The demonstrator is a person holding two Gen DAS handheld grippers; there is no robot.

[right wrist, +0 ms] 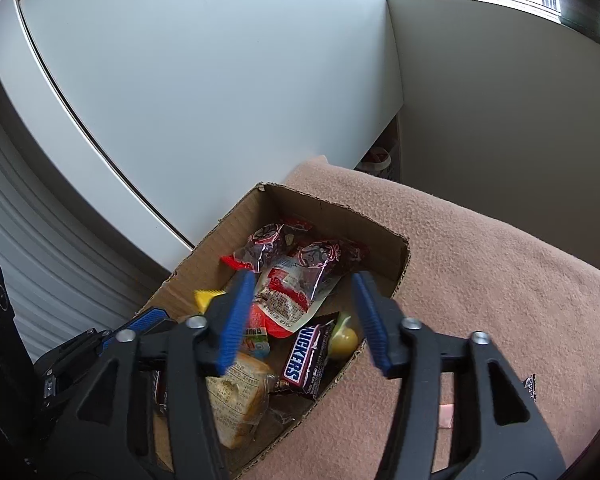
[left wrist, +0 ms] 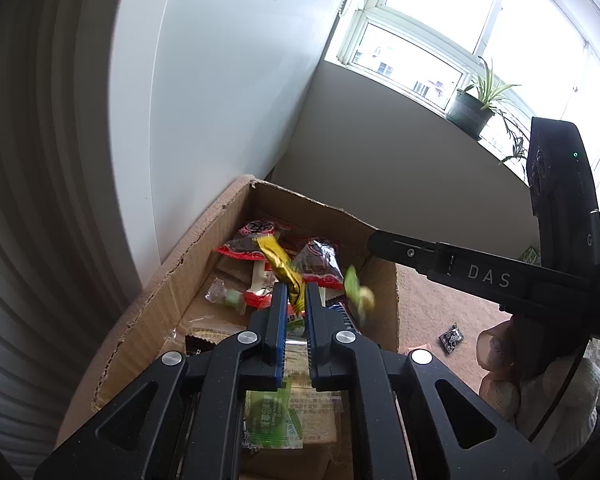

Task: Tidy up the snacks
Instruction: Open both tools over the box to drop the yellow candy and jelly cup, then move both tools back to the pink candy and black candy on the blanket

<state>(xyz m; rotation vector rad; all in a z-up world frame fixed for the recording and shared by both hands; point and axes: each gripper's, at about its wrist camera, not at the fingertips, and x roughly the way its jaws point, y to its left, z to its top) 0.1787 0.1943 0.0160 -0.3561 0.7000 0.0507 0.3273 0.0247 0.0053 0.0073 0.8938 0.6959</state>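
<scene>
cardboard box [right wrist: 204, 276] on a tan blanket [right wrist: 480, 264], already holding snacks. left tool [left wrist: 296, 300] hangs over it, jaws near together with a gold wrapper [left wrist: 282, 268] between them; grip looks slack. right tool [right wrist: 304, 316] is over the box, jaws apart, empty, and a green-yellow candy [left wrist: 358, 294] blurs in mid-air beside the near wall. risk: candy clips the rim and lands on the blanket; wrapper could slip out early.

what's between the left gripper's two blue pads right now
A yellow-gold candy wrapper sits between the left gripper's pads above the cardboard box, shown in the left wrist view.
</scene>
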